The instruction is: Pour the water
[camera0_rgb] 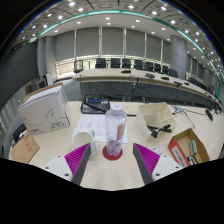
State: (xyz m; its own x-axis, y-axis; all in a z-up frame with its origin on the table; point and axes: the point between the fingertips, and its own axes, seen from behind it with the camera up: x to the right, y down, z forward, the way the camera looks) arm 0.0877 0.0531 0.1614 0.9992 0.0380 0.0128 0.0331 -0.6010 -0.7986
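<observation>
A clear plastic bottle (116,130) with a pale cap stands upright on a red coaster (112,154) on the light wooden table (110,172). To its left stands a white cup (83,143). My gripper (112,158) is open, its magenta pads (77,157) spread wide at either side. The bottle stands just ahead of the fingers, in line with the gap, and neither finger touches it.
A white box (45,108) stands at the left with a cardboard piece (24,149) in front of it. A small tray (158,117) sits at the right, and an open box with tools (187,149) lies by the right finger. Desks and chairs fill the room behind.
</observation>
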